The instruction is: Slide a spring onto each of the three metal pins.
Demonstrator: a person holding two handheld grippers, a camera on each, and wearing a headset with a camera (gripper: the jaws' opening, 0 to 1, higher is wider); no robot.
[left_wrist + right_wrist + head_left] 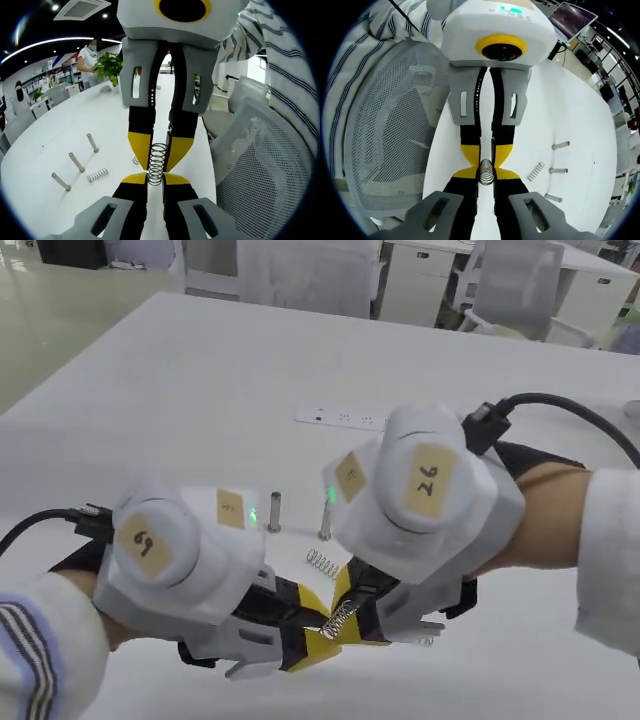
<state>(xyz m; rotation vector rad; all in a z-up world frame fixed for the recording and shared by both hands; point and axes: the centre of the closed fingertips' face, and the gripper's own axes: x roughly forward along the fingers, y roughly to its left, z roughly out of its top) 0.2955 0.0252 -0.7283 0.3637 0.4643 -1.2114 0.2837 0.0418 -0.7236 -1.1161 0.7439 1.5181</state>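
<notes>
Head view: spring lies gripper-to-gripper, left gripper and right gripper each clamping one end.

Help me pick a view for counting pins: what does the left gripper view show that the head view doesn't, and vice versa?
Left gripper view: three metal pins in a row, a potted plant, a person standing far off. Head view: two pins clear of the grippers, a power strip, number labels on the gripper housings. Both: the held spring, gripped at one end by the left claw and at the other by the right claw, plus a loose spring lying on the white table beside the pins.
</notes>
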